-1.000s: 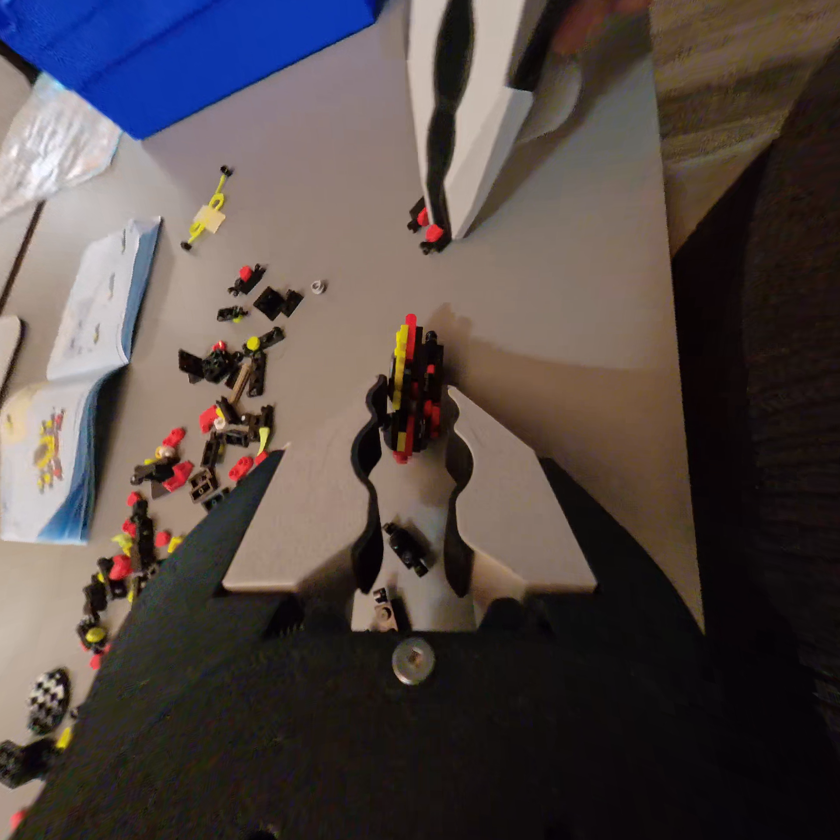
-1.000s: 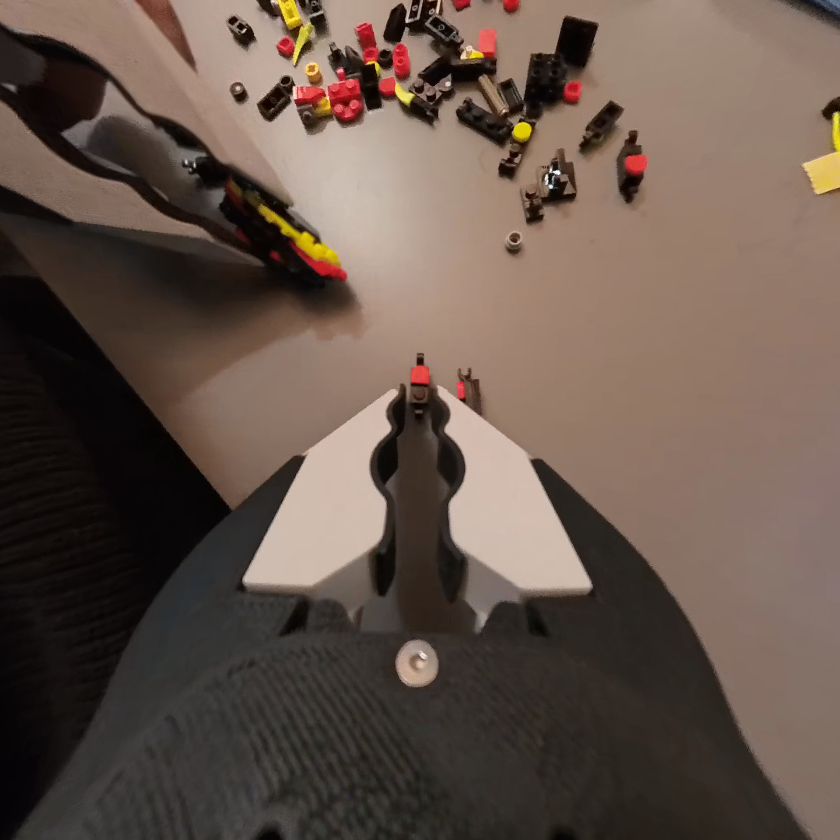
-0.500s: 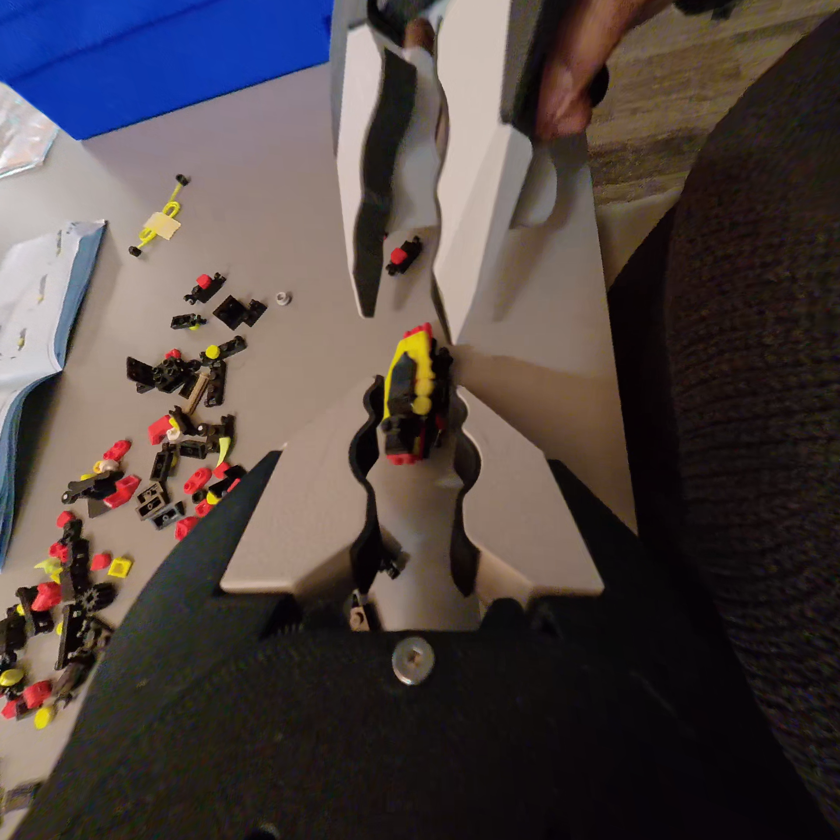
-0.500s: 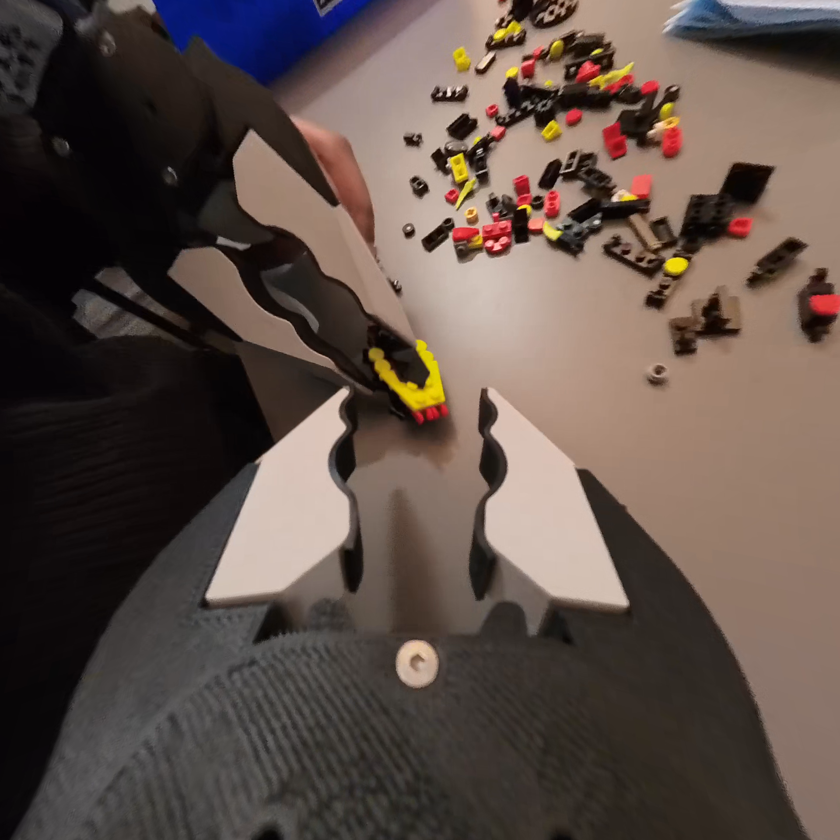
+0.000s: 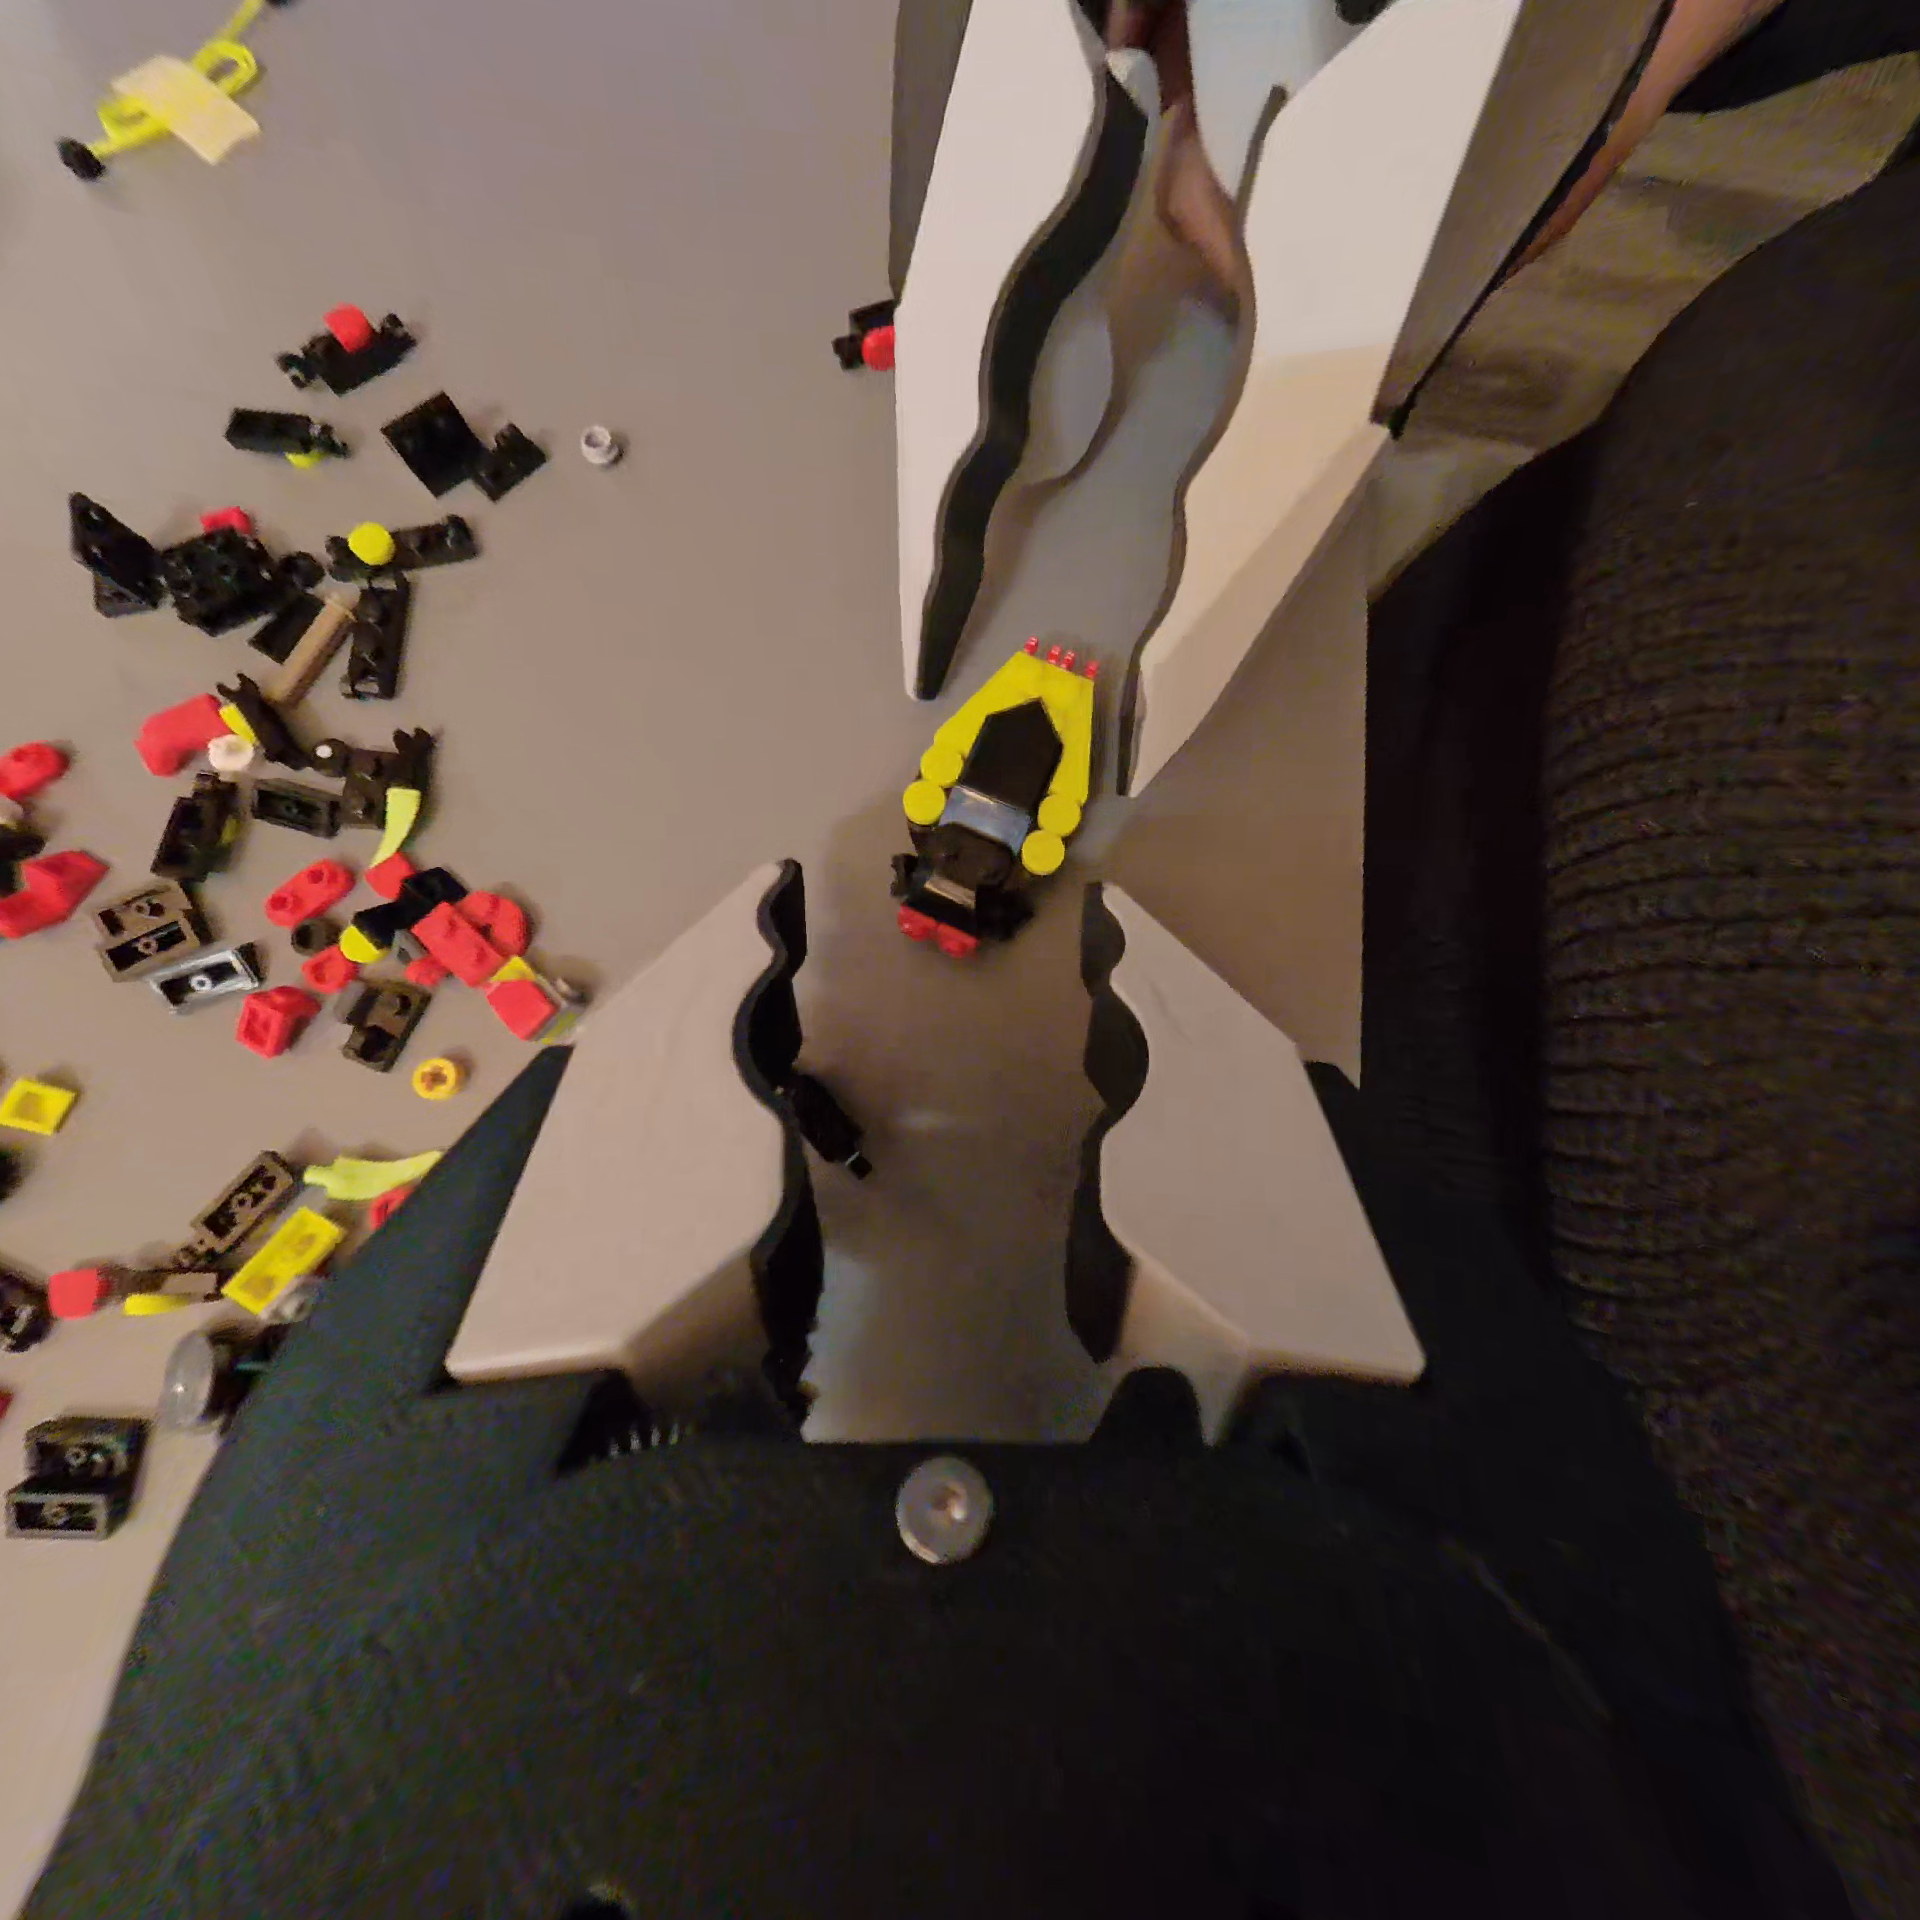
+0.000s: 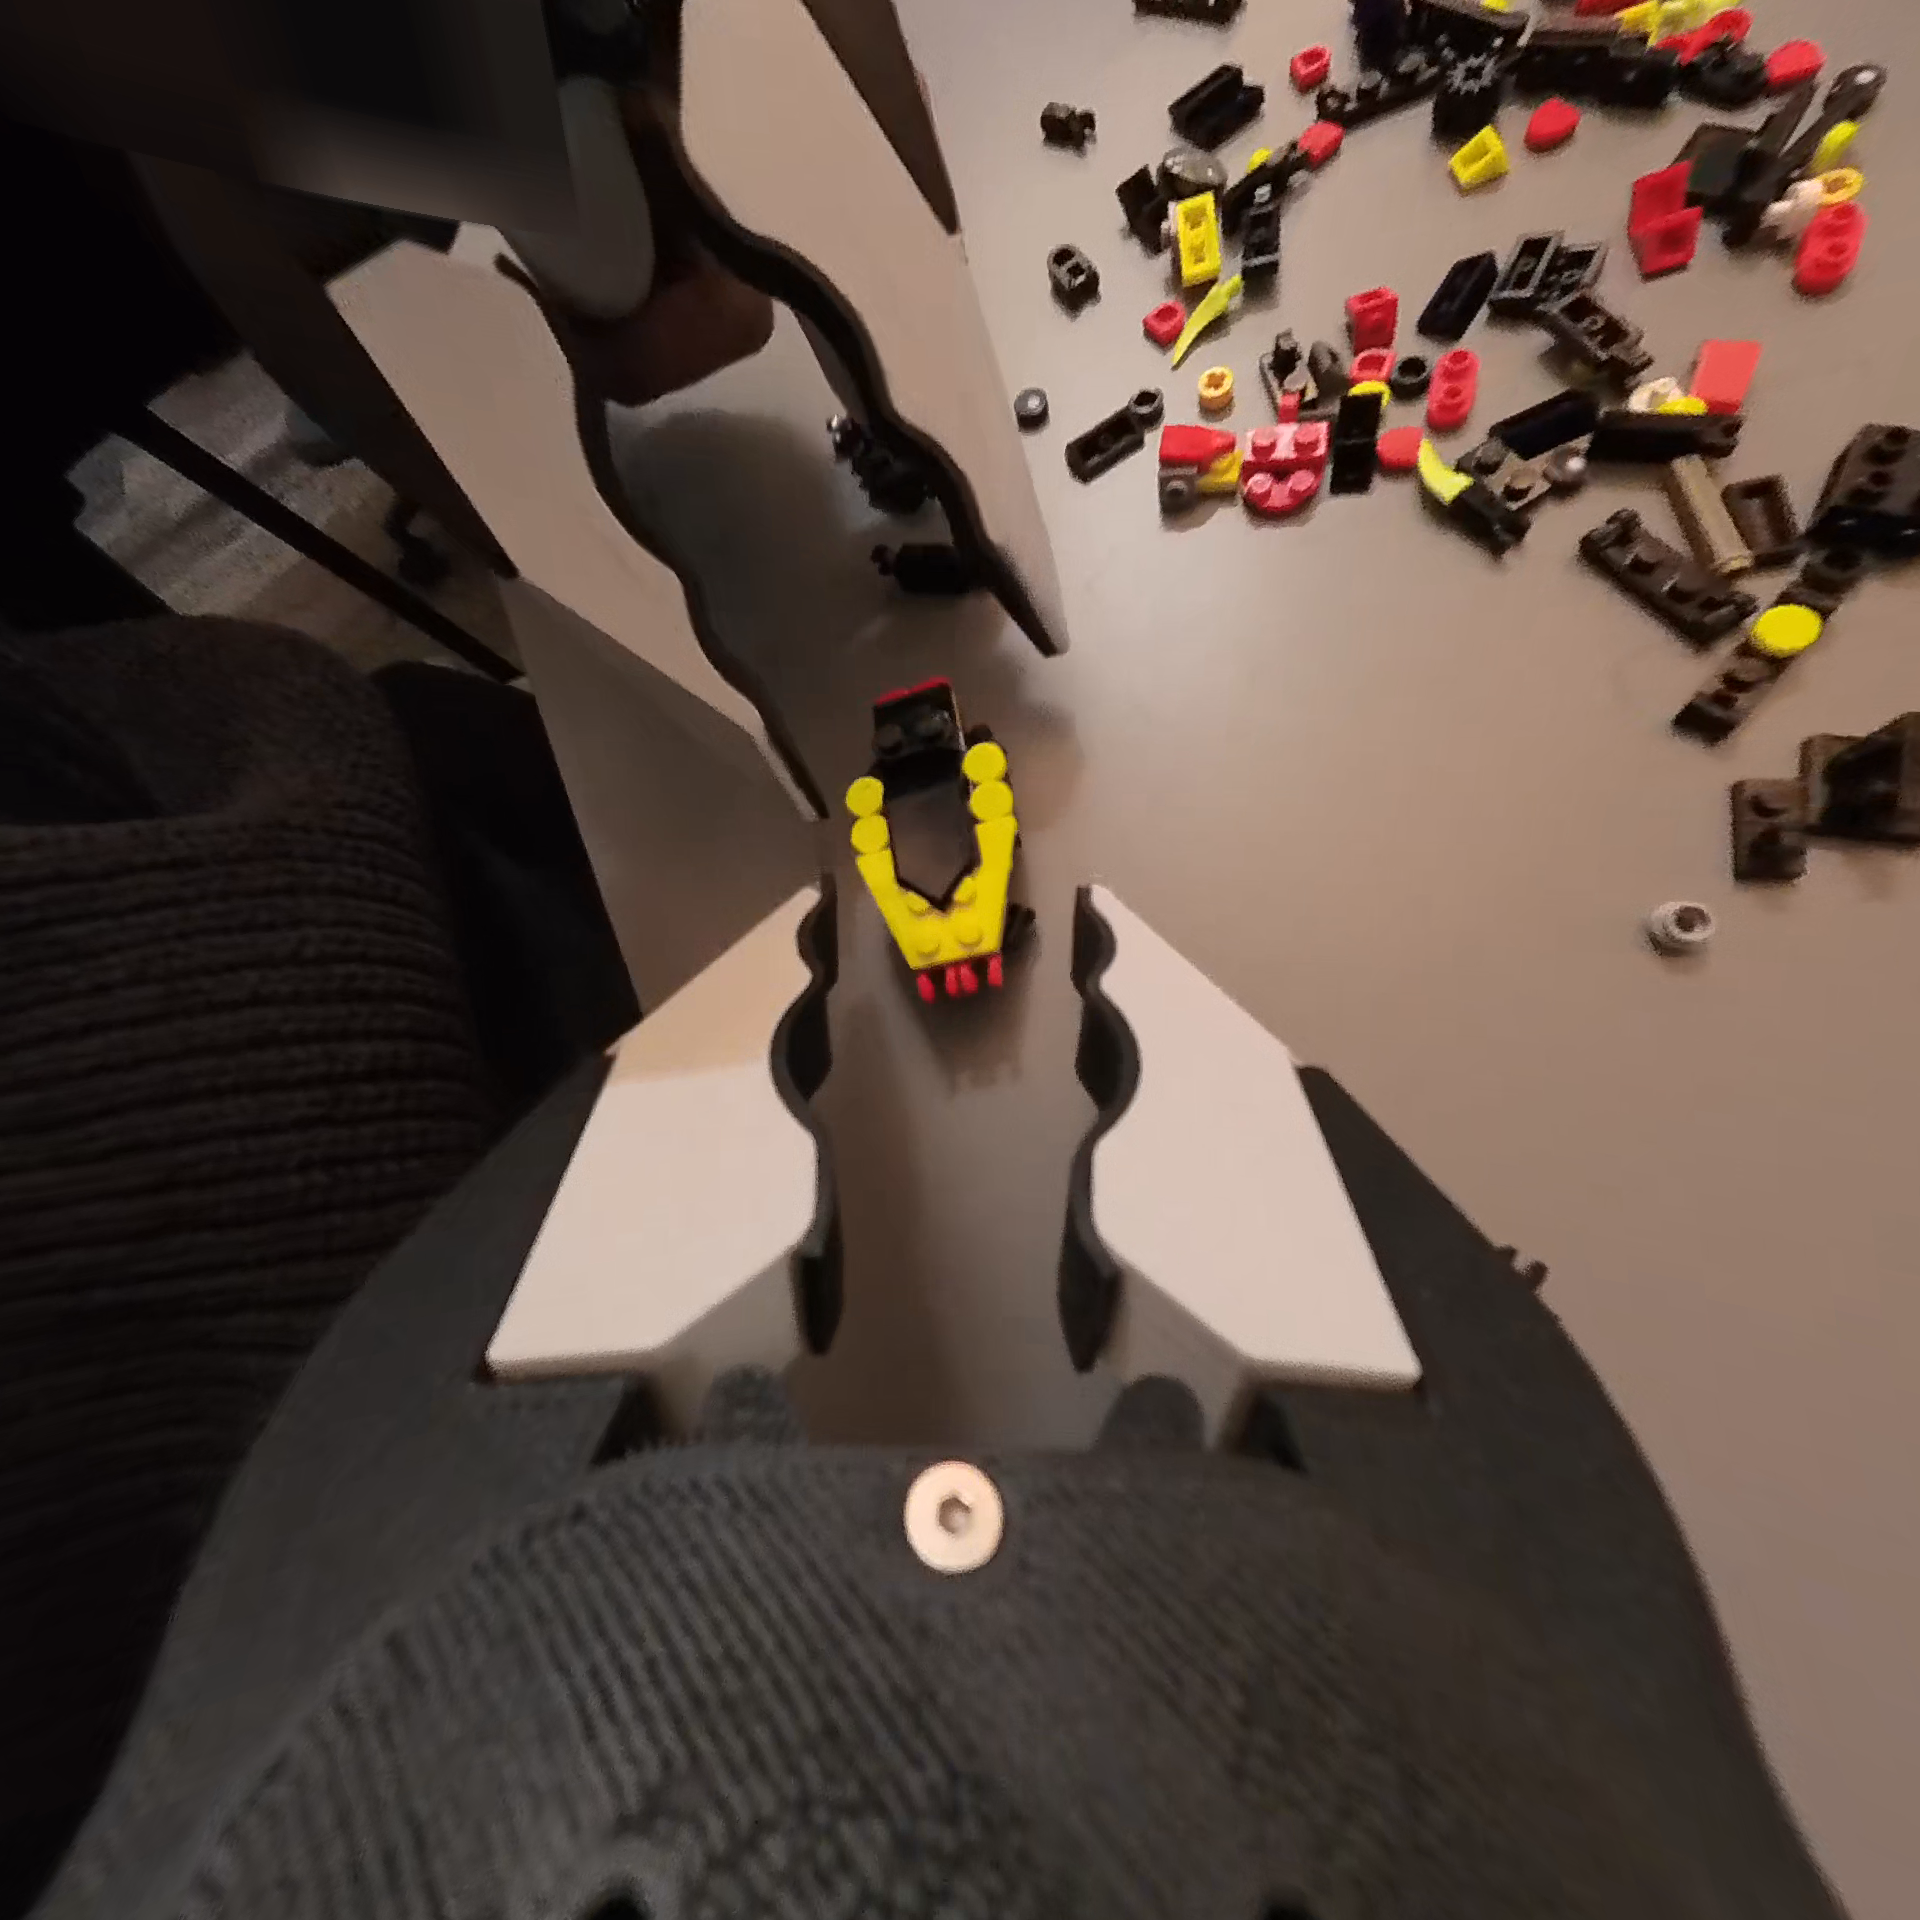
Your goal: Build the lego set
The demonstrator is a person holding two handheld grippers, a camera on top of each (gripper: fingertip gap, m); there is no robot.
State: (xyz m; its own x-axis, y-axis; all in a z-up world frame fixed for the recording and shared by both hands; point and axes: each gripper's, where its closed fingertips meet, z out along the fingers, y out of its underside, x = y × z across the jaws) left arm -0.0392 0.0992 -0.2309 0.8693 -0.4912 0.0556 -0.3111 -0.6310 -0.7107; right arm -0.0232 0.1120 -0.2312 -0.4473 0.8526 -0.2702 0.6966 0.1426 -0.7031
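Left jaws (image 5: 940, 883): apart, gripping nothing; the fingertips stand either side of the near, red-and-black end of the model without touching it.
Right jaws (image 6: 951, 899): apart, gripping nothing; the yellow, red-tipped end of the model lies between the fingertips, with a gap on both sides.
Model (image 5: 992, 795): one small brick build, yellow and black with red bits at both ends, lying flat on the counter (image 5: 644, 260), free of all four fingers. It sits between the two grippers, which face each other tip to tip.
Black piece (image 5: 831, 1122): one, on the counter just beside the left gripper's left finger, further back than the model.
Red-and-black piece (image 5: 868, 335): one, just beside the outer side of the right gripper's finger, seen in the left wrist view.
Loose bricks (image 5: 343, 831): one wide scatter of many black, red and yellow pieces, too many and too overlapped to count, well apart from the model.
Grey ring (image 5: 601, 445): one, alone between the scatter and the right gripper.
Dark knit fabric (image 5: 1714, 935): beside the counter edge, near both grippers.
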